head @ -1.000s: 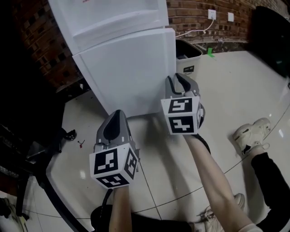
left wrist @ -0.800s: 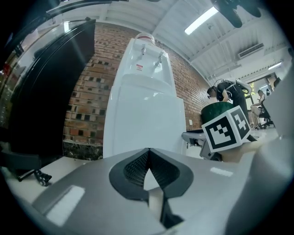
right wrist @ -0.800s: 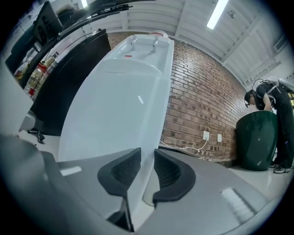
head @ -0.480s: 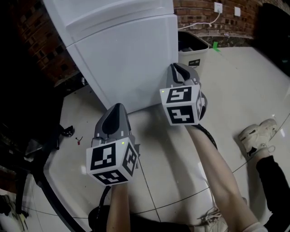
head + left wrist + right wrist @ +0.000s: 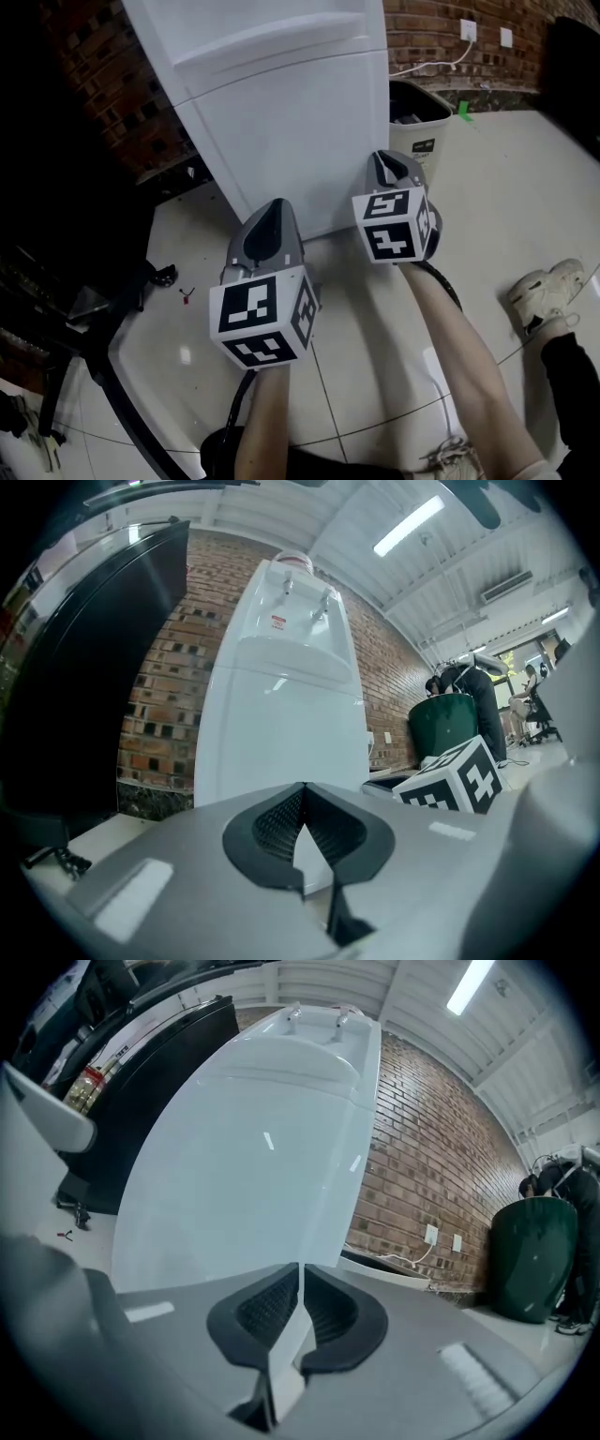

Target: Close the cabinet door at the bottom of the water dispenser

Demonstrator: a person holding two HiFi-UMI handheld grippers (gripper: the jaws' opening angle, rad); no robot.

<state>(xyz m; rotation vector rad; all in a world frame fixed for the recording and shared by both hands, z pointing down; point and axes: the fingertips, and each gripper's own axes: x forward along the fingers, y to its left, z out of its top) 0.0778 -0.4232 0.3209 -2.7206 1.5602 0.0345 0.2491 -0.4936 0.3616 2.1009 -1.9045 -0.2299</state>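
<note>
While you hold both tools level toward the water dispenser (image 5: 272, 37), its cabinet door (image 5: 300, 141) is the white lower panel straight ahead, on the unit that stands on the tiled floor (image 5: 375, 319) against the brick wall (image 5: 441, 37) at the floor's far edge. From the head view the door lies flat with the body of the unit; no gap shows along its top edge. Your right gripper (image 5: 382, 157) is up by the door's lower right corner, its tips over the door's right edge in that view; whether they touch the panel cannot be told. In the right gripper view its jaws (image 5: 300, 1271) meet at the tips with nothing between them, and the white door fills the field just beyond. Your left gripper (image 5: 276, 204) sits lower and nearer to you, in front of the door's bottom edge and apart from it. In the left gripper view its jaws (image 5: 302, 791) are pressed together, empty, with the dispenser upright behind them and the right gripper's marker cube (image 5: 452, 780) off to the right. A waste bin (image 5: 419, 117) stands just beside the dispenser's right side. Wall sockets (image 5: 467, 30) sit on the brick above it. A shoe (image 5: 544, 295) rests on the floor toward its right edge.
</note>
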